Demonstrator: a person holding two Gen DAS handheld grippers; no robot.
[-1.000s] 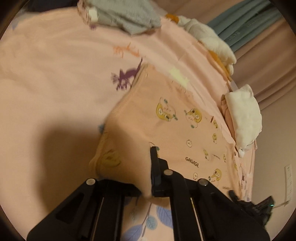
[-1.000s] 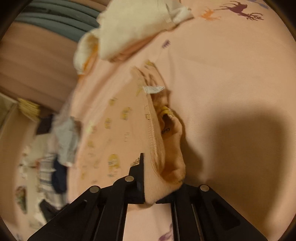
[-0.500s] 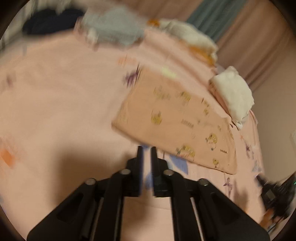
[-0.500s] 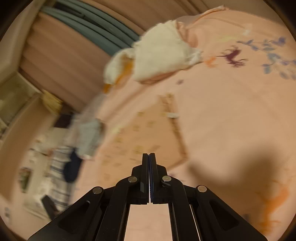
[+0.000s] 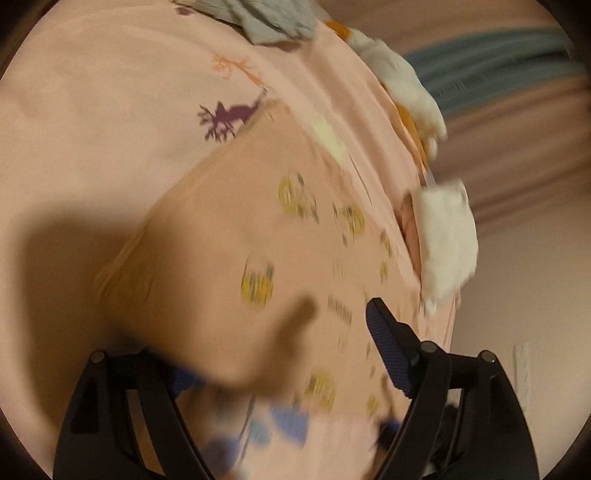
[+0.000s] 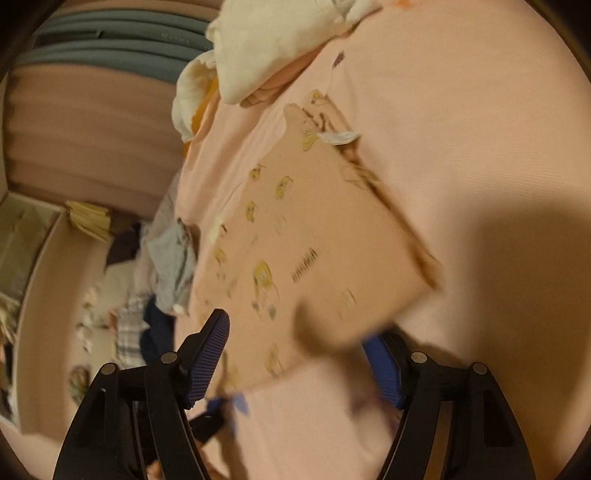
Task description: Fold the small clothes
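Note:
A small peach garment [image 5: 266, 229] with yellow cartoon prints lies folded flat on the pink bedsheet [image 5: 92, 110]. It also shows in the right wrist view [image 6: 314, 240]. My left gripper [image 5: 280, 354] is open, its jaws wide apart over the garment's near edge; the left finger is partly hidden by cloth. My right gripper [image 6: 306, 354] is open too, jaws spread either side of the garment's near corner. Neither holds anything. Both views are blurred.
A folded white and pink pile [image 5: 447, 240] lies at the bed's right edge, seen also in the right wrist view [image 6: 273, 48]. A white and orange garment [image 5: 402, 85] and grey clothes [image 5: 266, 18] lie farther back. More clothes [image 6: 166, 266] lie beyond, beside curtains [image 6: 92, 129].
Both grippers let go of the garment, pulled back shut, then came back down close over it and opened wide. The garment now lies flat, folded.

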